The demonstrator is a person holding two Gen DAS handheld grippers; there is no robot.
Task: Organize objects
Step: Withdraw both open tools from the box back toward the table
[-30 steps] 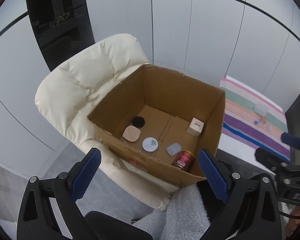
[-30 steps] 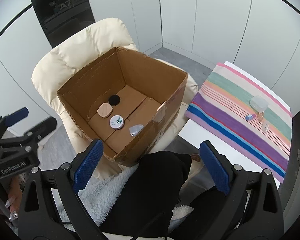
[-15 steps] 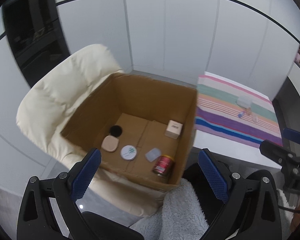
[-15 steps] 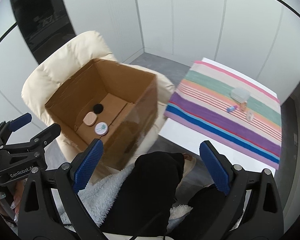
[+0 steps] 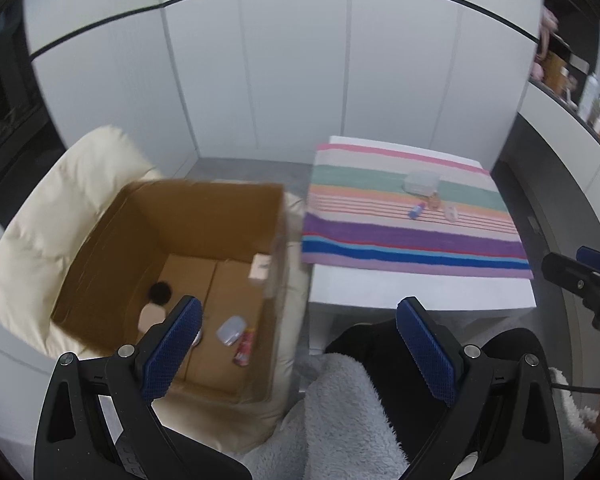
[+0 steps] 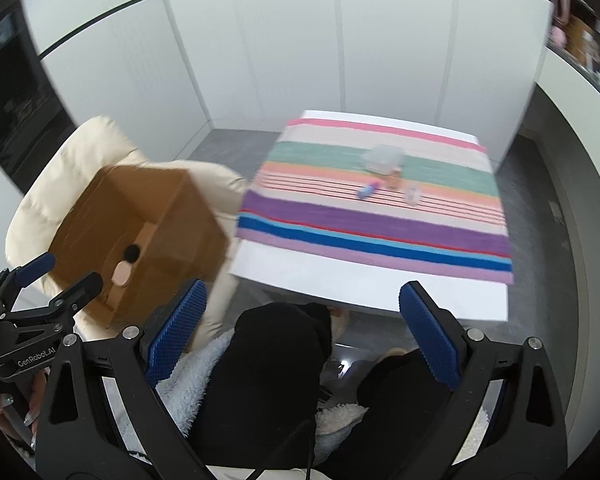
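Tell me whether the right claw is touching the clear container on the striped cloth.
Apart. The right wrist view shows the open right claw near the camera, with striped cloth lying between it and the clear container.

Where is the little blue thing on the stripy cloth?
The little blue thing lies on the striped cloth on the table right of the cardboard box, just in front of the clear plastic container.

Both wrist views have swung to the right since the earlier frames. The cardboard box [image 5: 172, 280] on the cream chair [image 5: 52, 216] has shifted from frame centre to the left side in both views. The striped cloth [image 6: 380, 208] on the white table [image 6: 364, 288], formerly at the right edge, now lies ahead of the right gripper [image 6: 300, 340]. The left gripper [image 5: 296, 344] now points between box and table.
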